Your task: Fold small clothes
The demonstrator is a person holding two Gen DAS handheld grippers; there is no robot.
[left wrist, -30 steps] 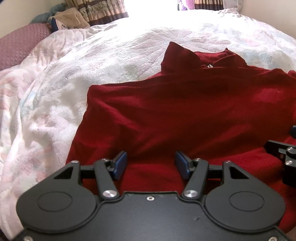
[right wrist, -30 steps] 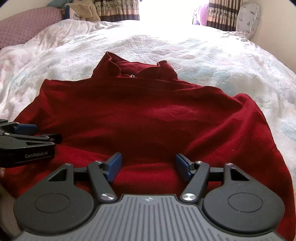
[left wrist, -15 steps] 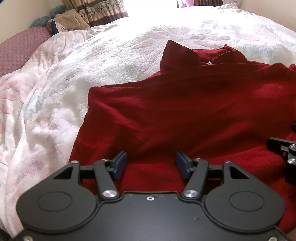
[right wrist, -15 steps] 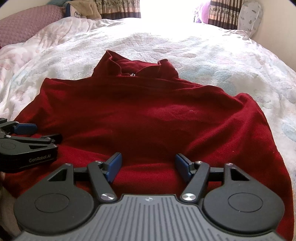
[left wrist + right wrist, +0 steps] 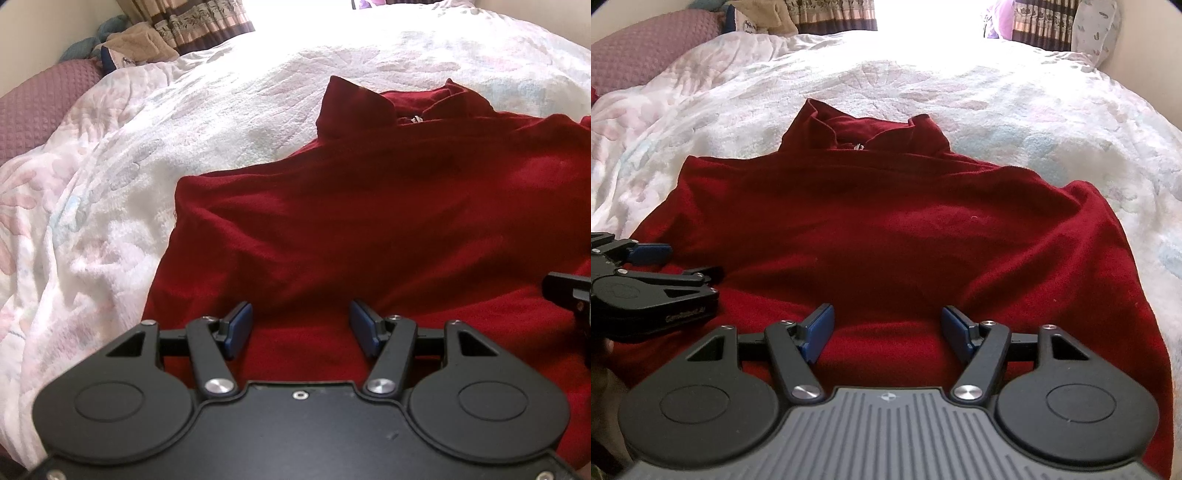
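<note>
The white bedspread [image 5: 1015, 107] lies bare and open left, right and beyond the red garment [image 5: 886, 229]. Obstacles sit only at the far edge — a mauve pillow [image 5: 40, 107] and piled cloths [image 5: 136, 44] far left, curtains [image 5: 834, 14] behind.

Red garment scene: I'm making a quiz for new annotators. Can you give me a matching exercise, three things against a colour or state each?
Things:
1. garment
2. bedspread
3. left gripper

States:
A. open, nothing between its fingers
B. dark red, spread out, collar at the far end
C. white with a pale floral pattern

Pairs: 1-B, 2-C, 3-A
</note>
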